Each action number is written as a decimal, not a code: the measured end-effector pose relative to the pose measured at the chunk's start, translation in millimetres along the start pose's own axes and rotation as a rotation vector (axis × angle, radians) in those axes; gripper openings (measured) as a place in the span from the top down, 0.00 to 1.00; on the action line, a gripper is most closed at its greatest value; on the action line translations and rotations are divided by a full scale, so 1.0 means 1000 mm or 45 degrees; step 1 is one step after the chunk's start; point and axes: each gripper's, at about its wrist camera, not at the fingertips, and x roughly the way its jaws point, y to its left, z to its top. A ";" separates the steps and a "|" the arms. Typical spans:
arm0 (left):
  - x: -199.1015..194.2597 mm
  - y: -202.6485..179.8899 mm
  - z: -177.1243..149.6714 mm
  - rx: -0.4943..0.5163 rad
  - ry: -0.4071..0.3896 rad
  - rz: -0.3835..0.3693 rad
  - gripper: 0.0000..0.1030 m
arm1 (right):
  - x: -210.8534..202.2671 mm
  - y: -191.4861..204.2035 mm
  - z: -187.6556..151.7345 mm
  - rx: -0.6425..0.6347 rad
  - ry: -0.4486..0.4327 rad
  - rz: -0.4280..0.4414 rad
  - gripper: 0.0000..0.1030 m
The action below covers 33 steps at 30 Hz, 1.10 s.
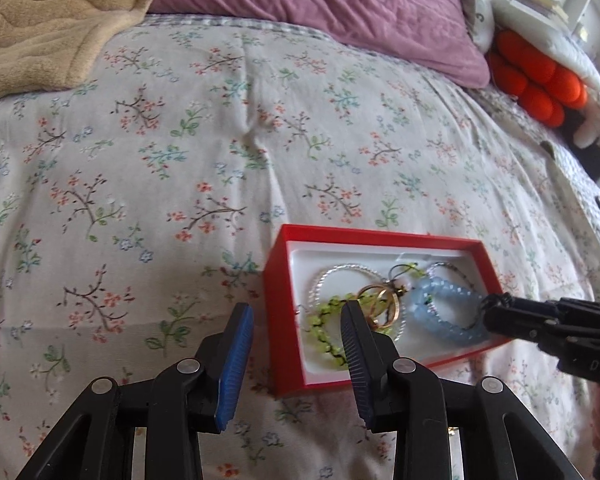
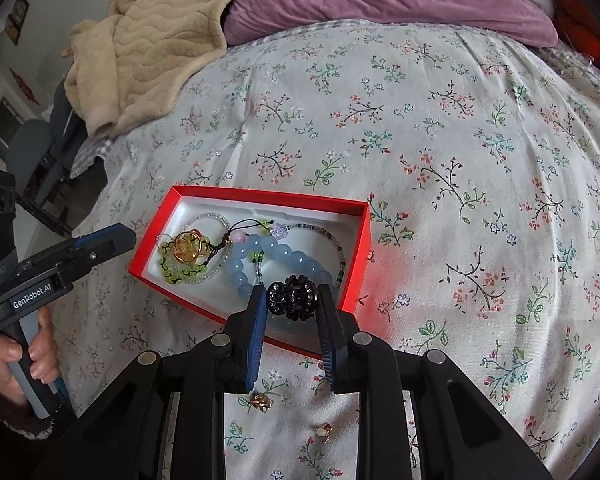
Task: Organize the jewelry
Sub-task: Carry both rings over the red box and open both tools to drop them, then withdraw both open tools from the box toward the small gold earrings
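**Jewelry sorting: box largely filled, one piece in transit, two small pieces outstanding**

The small black rhinestone-studded hair claw clip (image 2: pixel 293 295) is clamped between the blue pads of the right gripper (image 2: pixel 293 300), held over the near edge of the shallow red cardboard box with a white moulded liner (image 2: pixel 356 256). It has not been released.

Inside the box lie a pale blue round-bead bracelet (image 2: pixel 276 258), a yellow-green beaded loop with black cord (image 2: pixel 180 274), a gold openwork charm (image 2: pixel 189 249), a clear crystal-bead bangle (image 1: pixel 342 274), thin rose-gold rings (image 1: pixel 382 306) and a slim multicolour bead strand (image 2: pixel 338 246). The pieces overlap one another — gathered rather than separated.

The left gripper (image 1: pixel 298 322) stands with its jaws apart and nothing between them, at the box's left wall; one finger overlaps the liner in the left wrist view.

Outside the box, on the white floral-print bedspread (image 2: pixel 460 140) and near the right gripper's base, remain a small gold ornament (image 2: pixel 260 402) and a smaller gold-and-white item (image 2: pixel 324 432) — too small to identify further.

Assessment: the task appears well advanced. Left to do, on my judgement: deposit the clip, then collect the two loose pieces. A tan quilted fleece blanket (image 2: pixel 140 48) and a mauve pillow (image 2: pixel 380 0) lie well apart at the bed's head.
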 end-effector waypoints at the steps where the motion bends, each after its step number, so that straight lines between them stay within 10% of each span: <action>1: 0.000 0.003 -0.001 -0.008 0.005 0.008 0.63 | 0.000 0.000 0.001 0.001 0.001 0.006 0.74; 22: -0.001 0.006 -0.023 -0.013 0.151 0.100 0.49 | -0.035 -0.002 -0.004 0.066 -0.056 0.000 0.48; 33: -0.024 -0.002 -0.040 -0.022 0.158 0.116 0.24 | -0.060 -0.012 -0.024 0.133 -0.077 -0.115 0.39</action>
